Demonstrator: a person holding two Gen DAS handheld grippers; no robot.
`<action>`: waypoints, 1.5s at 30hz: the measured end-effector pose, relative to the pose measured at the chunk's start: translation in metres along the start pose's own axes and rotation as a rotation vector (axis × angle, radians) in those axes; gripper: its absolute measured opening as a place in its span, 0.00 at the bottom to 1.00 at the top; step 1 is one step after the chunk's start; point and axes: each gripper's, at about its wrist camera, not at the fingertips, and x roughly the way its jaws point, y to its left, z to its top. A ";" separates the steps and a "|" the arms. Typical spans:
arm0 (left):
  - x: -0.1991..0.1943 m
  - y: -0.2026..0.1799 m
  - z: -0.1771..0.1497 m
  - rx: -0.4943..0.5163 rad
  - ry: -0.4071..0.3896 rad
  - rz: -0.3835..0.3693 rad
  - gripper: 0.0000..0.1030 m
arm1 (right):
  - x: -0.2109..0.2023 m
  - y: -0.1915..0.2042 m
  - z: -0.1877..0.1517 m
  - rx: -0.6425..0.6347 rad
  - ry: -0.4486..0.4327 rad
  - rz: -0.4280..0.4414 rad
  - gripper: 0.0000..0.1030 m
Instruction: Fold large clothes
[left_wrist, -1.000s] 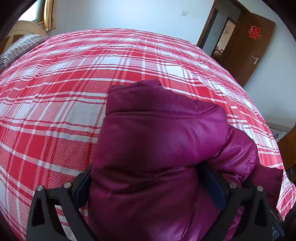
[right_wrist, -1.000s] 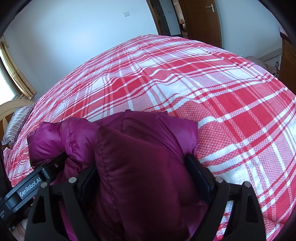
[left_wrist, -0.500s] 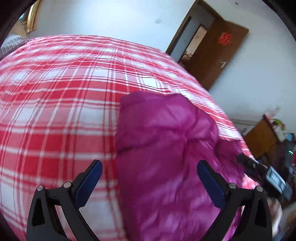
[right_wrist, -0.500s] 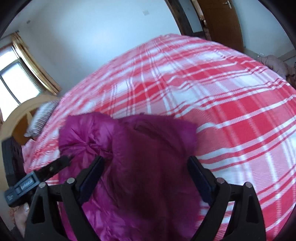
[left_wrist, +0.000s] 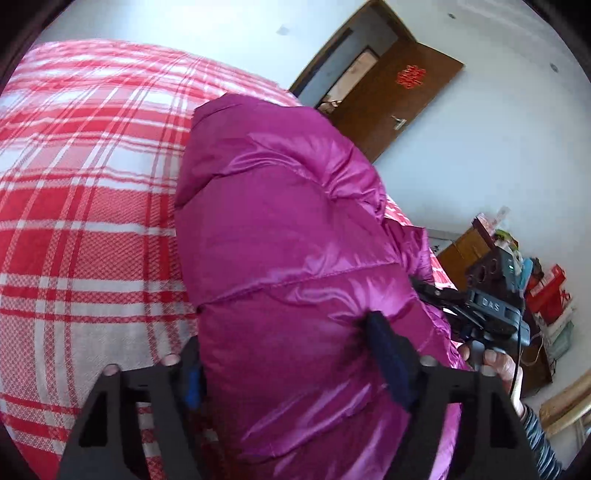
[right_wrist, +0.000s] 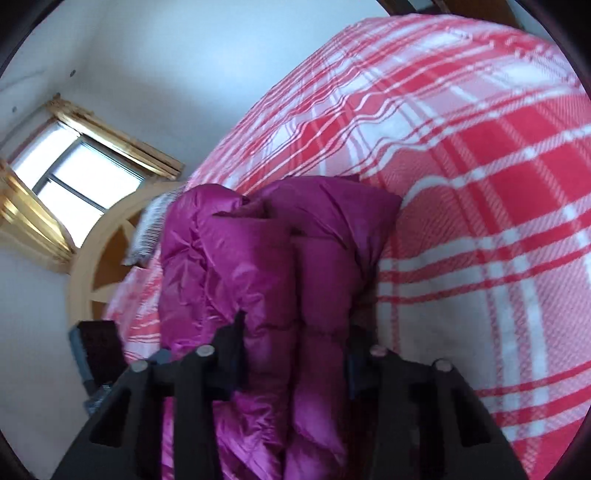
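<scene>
Between the closing jaws of the left hand-held gripper (left_wrist: 288, 354), a thick puffed panel of the magenta down jacket (left_wrist: 280, 206) is squeezed, the dark right pad denting the shiny cloth. In the right wrist view, the right hand-held gripper (right_wrist: 295, 354) likewise narrows on a bunched double roll of the same jacket (right_wrist: 266, 258), both pads pressing its sides. Each tool is thus clenched on the garment, one at either end of the bundle.

The jacket lies partly folded on the bed (left_wrist: 81, 206), near the edge closest to the person, atop a red-and-white plaid cover. The right tool's body and a hand (left_wrist: 498, 365) holding it appear at the right rim of the left view.

Step in hand, as judged: re-gripping the folded bundle from both ends, to carry or turn it over for a further fold. The next move would call for both grips lifting together and evenly, since slick, springy padding may slip or puff open.

Count: one jacket, two hand-held grippers, one bed, one striped pillow (right_wrist: 151, 229) by the headboard, one window (right_wrist: 74, 170), one brown door (left_wrist: 399, 99) bearing a red ornament.
</scene>
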 end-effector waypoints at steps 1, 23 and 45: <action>-0.002 -0.004 0.000 0.021 -0.008 0.007 0.59 | 0.000 -0.002 -0.001 0.017 -0.001 0.021 0.34; -0.248 0.104 -0.010 -0.003 -0.280 0.252 0.32 | 0.158 0.216 -0.023 -0.195 0.208 0.316 0.23; -0.286 0.227 -0.068 -0.211 -0.290 0.523 0.76 | 0.318 0.282 -0.088 -0.201 0.455 0.340 0.26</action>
